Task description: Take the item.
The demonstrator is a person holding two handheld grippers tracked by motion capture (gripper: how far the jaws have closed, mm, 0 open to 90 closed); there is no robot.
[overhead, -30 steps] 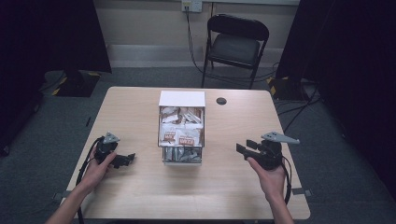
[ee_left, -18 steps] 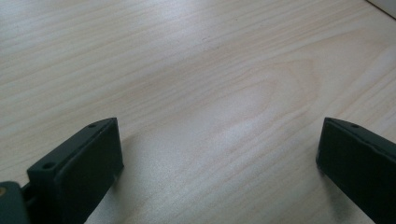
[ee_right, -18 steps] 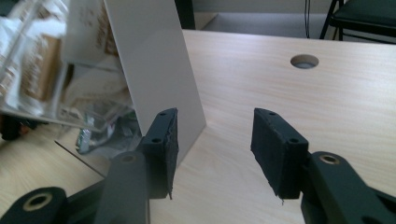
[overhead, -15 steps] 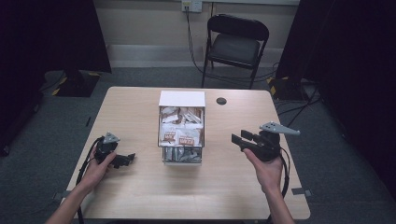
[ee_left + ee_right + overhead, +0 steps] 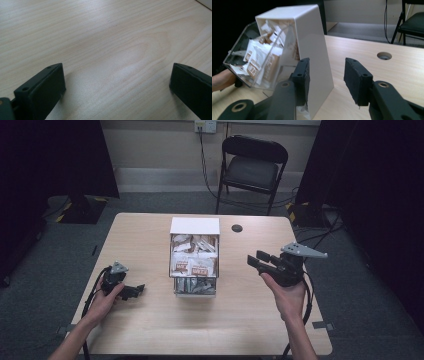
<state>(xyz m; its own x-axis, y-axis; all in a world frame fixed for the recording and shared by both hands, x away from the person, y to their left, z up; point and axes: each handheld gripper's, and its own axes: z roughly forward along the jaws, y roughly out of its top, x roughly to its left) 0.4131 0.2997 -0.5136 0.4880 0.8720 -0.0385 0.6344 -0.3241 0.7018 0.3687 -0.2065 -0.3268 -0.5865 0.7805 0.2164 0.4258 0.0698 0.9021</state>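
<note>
From above, the right hand-held gripper (image 5: 256, 260) has lifted off the table (image 5: 150, 330) and swung in toward the dispenser box (image 5: 194, 226) since a second ago, its jaws parted and empty, pointing at the box's right wall with a gap between. The left hand-held gripper (image 5: 137, 290) hasn't budged: it rests low near the table's left edge, jaws aimed at the box, well apart from it. The box stands mid-table, white top and clear front, stuffed with brown-and-white packets (image 5: 194, 265). Bare wood lies open on both sides and along the near edge; a round cable hole (image 5: 237, 228) sits beside the far right corner of the box.

Left gripper view: jaws wide apart over bare wood grain, nothing between them.

Right gripper view: jaws apart, nothing held, the left one overlapping the box's white side wall (image 5: 312, 50). Packets (image 5: 262, 60) crowd behind the clear front. Open table (image 5: 367, 47) stretches right toward the hole (image 5: 384, 55).
</note>
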